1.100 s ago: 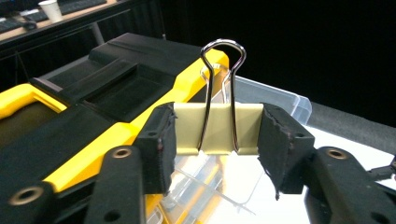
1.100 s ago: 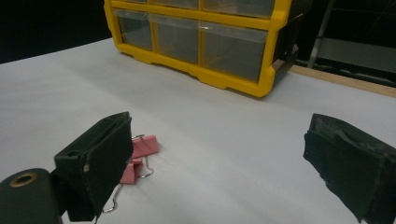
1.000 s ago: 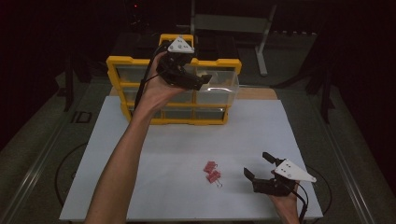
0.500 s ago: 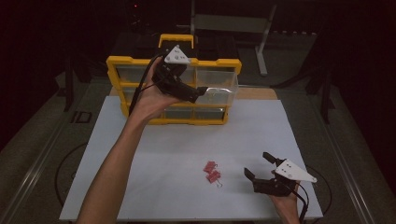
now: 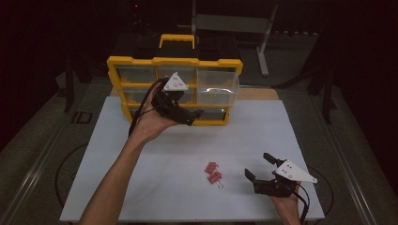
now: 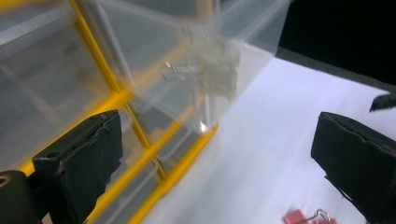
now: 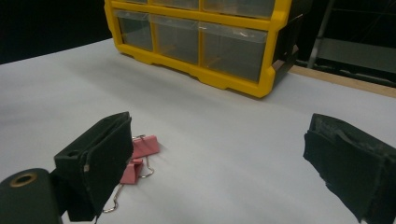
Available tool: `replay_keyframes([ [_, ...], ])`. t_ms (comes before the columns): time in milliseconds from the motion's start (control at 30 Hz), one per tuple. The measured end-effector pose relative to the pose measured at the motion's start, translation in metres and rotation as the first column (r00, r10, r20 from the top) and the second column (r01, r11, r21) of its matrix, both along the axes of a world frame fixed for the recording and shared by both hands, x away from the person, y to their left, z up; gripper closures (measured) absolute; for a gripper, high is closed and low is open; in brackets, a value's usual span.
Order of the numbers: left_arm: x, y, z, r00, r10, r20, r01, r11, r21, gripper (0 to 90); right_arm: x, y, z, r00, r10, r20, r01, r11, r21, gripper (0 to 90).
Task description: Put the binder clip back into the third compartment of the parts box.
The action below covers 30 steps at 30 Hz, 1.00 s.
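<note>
A yellow organizer with clear drawers stands at the back of the white mat. Its upper right drawer is pulled out. My left gripper hangs in front of the lower drawers, below and left of that drawer. Its jaws are open and have just been opening, with nothing between them. Ahead of the left gripper I see the drawer's clear corner. Two red binder clips lie on the mat. My right gripper rests open just right of them; the clips lie by its left jaw, untouched.
The white mat covers the table, with bare space left and right of the clips. The organizer has a black handle on top. A metal frame stands in the dark behind it.
My left gripper has come down and back from the pulled-out drawer's front to the level of the lower drawers. The drawer stays out. The right gripper and the clips have not moved.
</note>
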<state>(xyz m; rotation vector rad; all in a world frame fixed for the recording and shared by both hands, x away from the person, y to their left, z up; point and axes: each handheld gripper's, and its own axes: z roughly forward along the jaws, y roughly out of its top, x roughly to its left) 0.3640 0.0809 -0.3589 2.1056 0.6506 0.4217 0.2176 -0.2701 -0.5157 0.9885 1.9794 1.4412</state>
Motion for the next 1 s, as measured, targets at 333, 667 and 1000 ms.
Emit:
replay_keyframes([
  [333, -0.014, -0.006, -0.027, 0.9989, -0.035, -0.031, 0.035, 0.9993, 0.009, 3.2, 0.0, 0.0, 0.0, 1.0, -0.001, 0.001, 0.001, 1.0, 0.0, 7.6],
  [667, -0.024, -0.014, -0.057, 0.9952, -0.068, -0.07, 0.069, 0.9973, 0.022, 3.3, 0.0, 0.001, 0.0, 1.0, 0.001, -0.002, -0.001, 1.0, 0.0, 7.7],
  [1000, -0.034, -0.023, -0.086, 0.9868, -0.109, -0.12, 0.114, 0.9926, 0.041, 4.9, 0.0, 0.002, -0.001, 1.0, 0.005, -0.003, -0.005, 1.0, -0.008, 7.6],
])
